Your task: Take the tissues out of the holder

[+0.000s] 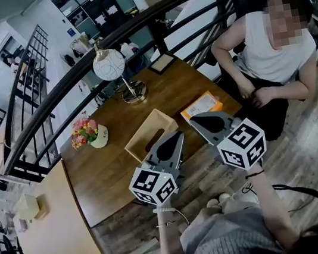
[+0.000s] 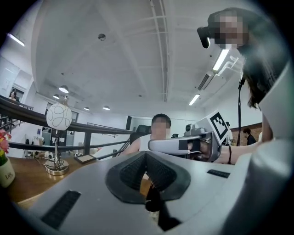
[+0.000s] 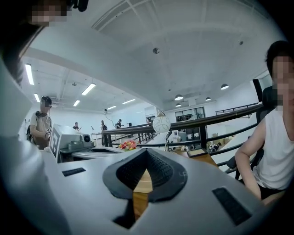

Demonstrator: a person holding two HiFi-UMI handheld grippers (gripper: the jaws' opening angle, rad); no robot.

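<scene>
The tissue holder (image 1: 149, 132), a light wooden box, lies on the brown table (image 1: 117, 166) near its front edge. I cannot make out any tissue on it from the head view. My left gripper (image 1: 178, 133) is shut and empty, its tips just over the holder's near right end. My right gripper (image 1: 194, 119) is also shut and empty, held beside the left one, next to an orange packet (image 1: 202, 108). In the left gripper view the left gripper (image 2: 146, 153) points level across the table, with the right gripper's body (image 2: 183, 146) alongside. In the right gripper view the right gripper (image 3: 146, 151) has its pads together.
A globe lamp (image 1: 109, 65), a flower pot (image 1: 90, 133) and a picture frame (image 1: 162, 63) stand on the table farther back. A person in a white top (image 1: 273, 50) sits at the table's right end. A black railing (image 1: 131, 31) runs behind it.
</scene>
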